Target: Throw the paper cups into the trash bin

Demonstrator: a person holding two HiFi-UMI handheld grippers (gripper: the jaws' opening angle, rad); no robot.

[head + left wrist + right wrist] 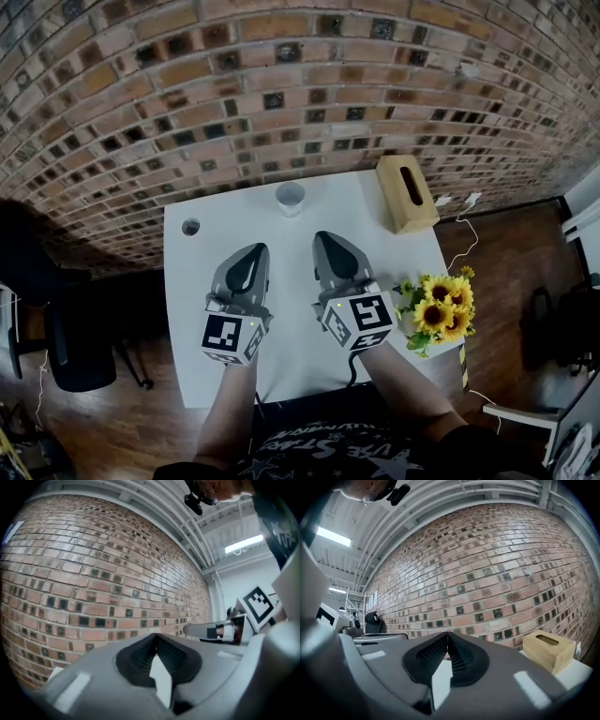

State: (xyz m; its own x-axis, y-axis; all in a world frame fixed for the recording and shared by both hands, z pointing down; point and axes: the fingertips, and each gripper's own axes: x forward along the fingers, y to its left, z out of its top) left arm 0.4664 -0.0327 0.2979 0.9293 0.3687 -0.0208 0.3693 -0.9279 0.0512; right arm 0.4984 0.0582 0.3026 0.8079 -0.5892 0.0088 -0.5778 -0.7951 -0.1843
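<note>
One white paper cup (pixel 290 198) stands upright near the far edge of the white table (pixel 197 281). Both grippers hover side by side over the table's middle, pointing at the brick wall. My left gripper (pixel 256 250) is shut and empty, its tips a short way short of the cup and to its left. My right gripper (pixel 325 236) is also shut and empty, just right of the cup and nearer to me. In the left gripper view (pixel 154 635) and the right gripper view (pixel 447 633) the jaws meet with nothing between them. No trash bin shows in any view.
A wooden tissue box (pixel 407 192) (pixel 548 649) sits at the table's far right corner. Sunflowers (pixel 439 309) stand at the right edge. A round cable hole (pixel 190 226) is at the far left. A dark chair (pixel 66 337) stands left of the table.
</note>
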